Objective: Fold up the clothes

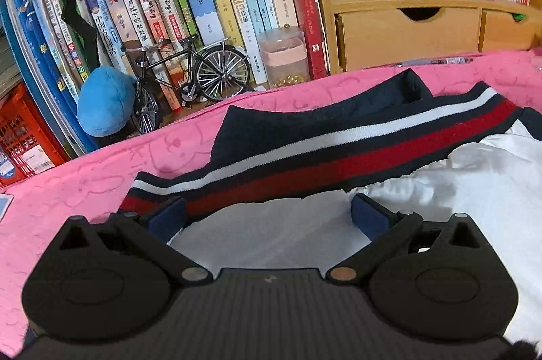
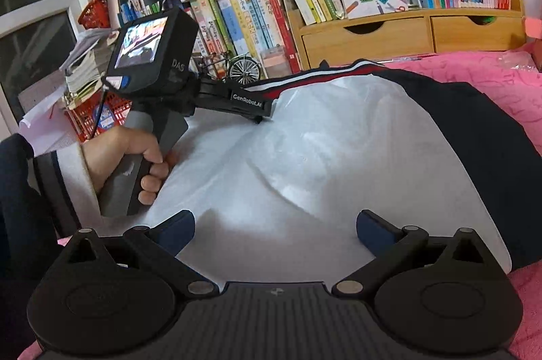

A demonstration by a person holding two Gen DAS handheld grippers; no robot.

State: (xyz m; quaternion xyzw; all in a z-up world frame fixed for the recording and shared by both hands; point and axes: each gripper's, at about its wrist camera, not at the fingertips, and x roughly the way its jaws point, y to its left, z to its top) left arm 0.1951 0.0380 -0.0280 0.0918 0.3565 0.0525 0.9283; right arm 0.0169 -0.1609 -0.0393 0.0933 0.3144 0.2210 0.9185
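We are holding both grippers wide open over the jacket (image 2: 321,156), its smooth white panel and ribbed striped hem (image 1: 338,153) lying on the textured pink blanket (image 1: 67,197): left gripper (image 1: 267,217), right gripper (image 2: 276,227).

Garment (image 1: 338,153): navy body, white front panel, ribbed hem striped navy, white and red. In the right wrist view the white panel filled most of the garment, navy along its right side. Cover (image 1: 84,190) beneath it: bright pink, faint embossed cartoon pattern, running to the far edge. Left gripper (image 1: 267,214): black housing, dark blue pads (image 1: 167,217). Right gripper (image 2: 276,227): same black and dark blue. Left gripper's handle in the right wrist view was grey. Sleeve (image 2: 67,170) cuff was pale grey. Plush toy (image 1: 105,102) at the far left edge: blue. Model bicycle (image 1: 189,78): black frame, silver spokes. Drawer unit (image 1: 406,34): light wood. Crate (image 1: 20,136): red.
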